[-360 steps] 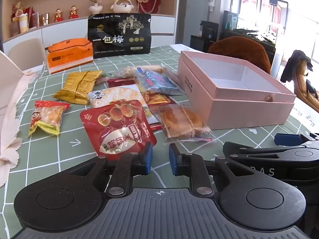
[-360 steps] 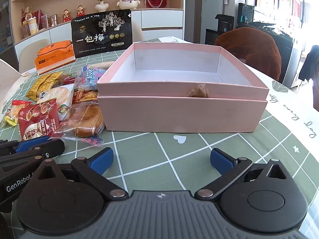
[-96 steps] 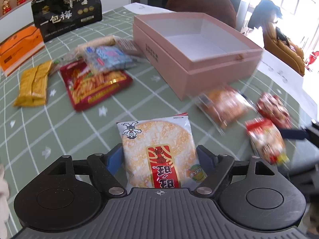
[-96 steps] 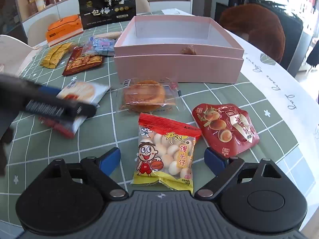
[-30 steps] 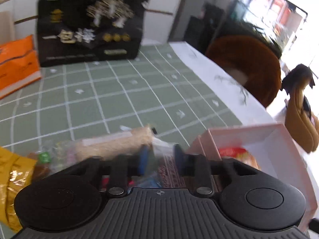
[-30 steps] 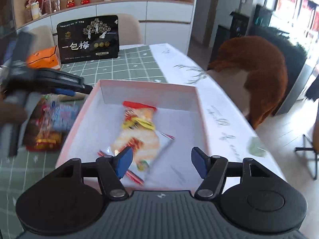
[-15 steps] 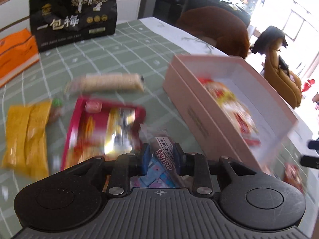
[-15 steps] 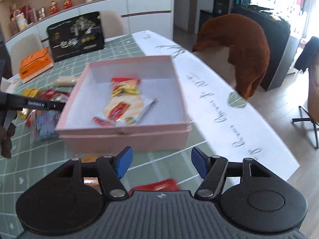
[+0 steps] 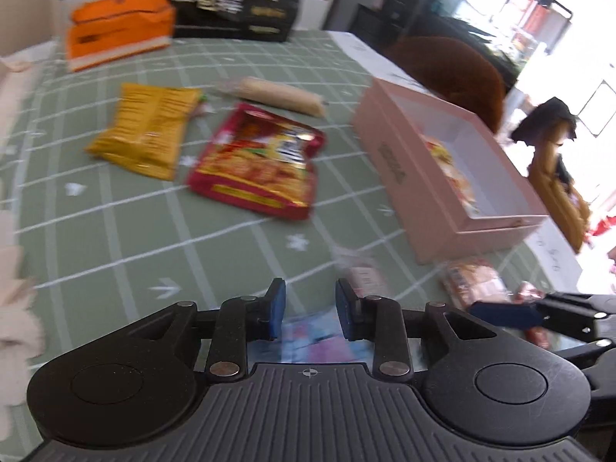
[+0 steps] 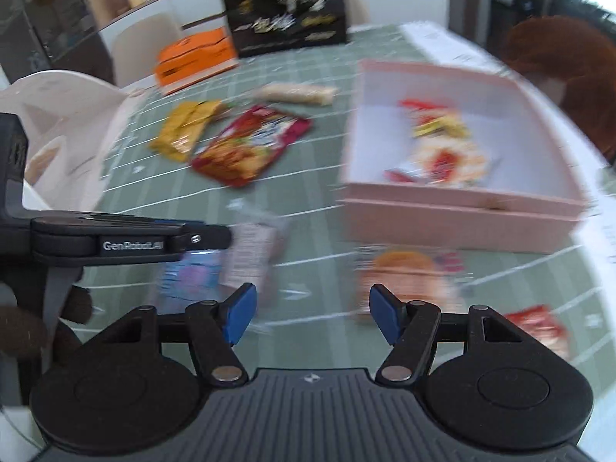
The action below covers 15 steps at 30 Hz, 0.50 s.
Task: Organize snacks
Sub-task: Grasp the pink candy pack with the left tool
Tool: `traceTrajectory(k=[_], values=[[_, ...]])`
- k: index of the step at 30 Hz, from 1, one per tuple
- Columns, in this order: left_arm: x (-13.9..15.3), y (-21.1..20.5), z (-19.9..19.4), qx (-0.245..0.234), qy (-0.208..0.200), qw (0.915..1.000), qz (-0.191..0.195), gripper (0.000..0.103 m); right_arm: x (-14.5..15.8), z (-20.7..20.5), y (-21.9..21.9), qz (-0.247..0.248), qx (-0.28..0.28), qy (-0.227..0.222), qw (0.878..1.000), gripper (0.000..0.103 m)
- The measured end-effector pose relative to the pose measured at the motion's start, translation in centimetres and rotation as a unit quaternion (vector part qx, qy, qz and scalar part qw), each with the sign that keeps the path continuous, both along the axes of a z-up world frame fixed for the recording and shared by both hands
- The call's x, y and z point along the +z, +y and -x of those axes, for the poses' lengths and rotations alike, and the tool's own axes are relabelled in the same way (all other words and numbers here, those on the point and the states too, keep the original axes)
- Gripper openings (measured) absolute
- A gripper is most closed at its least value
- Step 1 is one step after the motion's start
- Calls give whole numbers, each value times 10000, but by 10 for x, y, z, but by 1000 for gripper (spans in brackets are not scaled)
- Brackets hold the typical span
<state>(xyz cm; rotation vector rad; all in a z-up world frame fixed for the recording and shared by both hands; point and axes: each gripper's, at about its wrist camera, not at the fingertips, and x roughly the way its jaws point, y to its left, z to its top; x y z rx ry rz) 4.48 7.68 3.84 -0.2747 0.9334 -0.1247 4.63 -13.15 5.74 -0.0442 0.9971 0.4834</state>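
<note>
The pink box point(image 9: 442, 200) point(image 10: 462, 223) stands at the right and holds two snack packs point(image 10: 442, 146). My left gripper point(image 9: 310, 308) has its jaws partly apart over a blue and pink snack pack point(image 9: 319, 342) point(image 10: 196, 273) lying on the table near the front; whether it still grips it is unclear. My right gripper point(image 10: 310, 312) is open and empty, above the table in front of a bread pack point(image 10: 404, 277). A red pouch point(image 10: 535, 323) lies at the front right.
A red snack bag point(image 9: 258, 161), a yellow pack point(image 9: 150, 131) and a long beige roll point(image 9: 281, 96) lie mid-table. An orange box point(image 9: 115, 30) and a black bag point(image 9: 235, 0) stand at the back. A white chair point(image 10: 57, 123) is at the left.
My left gripper has carried the blue and pink pack toward the table's front and its jaws have widened. My right gripper has pulled back from the box, staying open. Both views are blurred by motion.
</note>
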Motion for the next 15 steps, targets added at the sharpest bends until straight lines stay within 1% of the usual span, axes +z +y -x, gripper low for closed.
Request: traceTrajectory(k=[1, 3, 5, 7, 8, 9, 10, 12, 15], values=[[2, 4, 3, 35, -13, 10000, -36, 32, -4, -2, 9, -62, 27, 112, 9999, 65], [5, 15, 7, 122, -51, 9999, 8, 32, -11, -5, 27, -185, 88, 298, 9993, 66], [5, 27, 11, 248, -101, 9996, 122, 32, -16, -7, 43, -182, 155, 351, 9991, 65], [3, 37, 13, 324, -148, 9990, 257, 32, -21, -7, 56, 90, 127, 254, 9996, 58], [1, 40, 15, 317, -151, 9989, 307, 32, -21, -8, 58, 105, 129, 203, 9997, 53], [-2, 40, 15, 268, -133, 9990, 343, 32, -19, -6, 57, 146, 109, 188, 9997, 44], [-6, 39, 17, 192, -95, 9991, 363, 32, -18, -5, 55, 193, 104, 202, 9996, 41], [-12, 32, 20, 17, -49, 9996, 282, 34, -16, 0, 46, 266, 158, 212, 9993, 32], [-15, 20, 28, -218, -72, 9994, 251, 35, -15, 8, 31, 561, 121, 131, 9983, 27]])
